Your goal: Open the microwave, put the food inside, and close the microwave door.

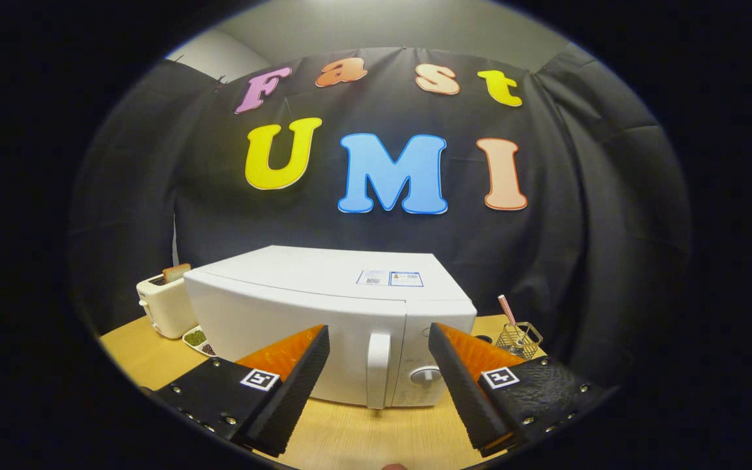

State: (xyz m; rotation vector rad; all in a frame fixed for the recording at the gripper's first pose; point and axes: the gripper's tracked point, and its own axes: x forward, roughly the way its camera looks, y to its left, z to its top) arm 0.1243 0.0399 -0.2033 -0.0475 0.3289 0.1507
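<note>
Wooden table (363,437) underneath, white microwave (297,313) standing on it with door closed, vertical handle (378,369) just ahead and framed by the gap between the fingers. Gripper (379,339) released, spread wide, grasping nothing. Left of the microwave a toaster (164,307) (bread slice poking out), a dish (197,338) beside it; right, a small wire basket (519,339) with a straw.

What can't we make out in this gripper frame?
- Microwave interior: hidden by its closed door.
- Dish beside the toaster: mostly hidden behind the microwave; contents too small to identify.
- Wire holder contents: too small.
- Knob markings: partly covered by one of the open fingers.
- Stickers on microwave top: illegible.
</note>
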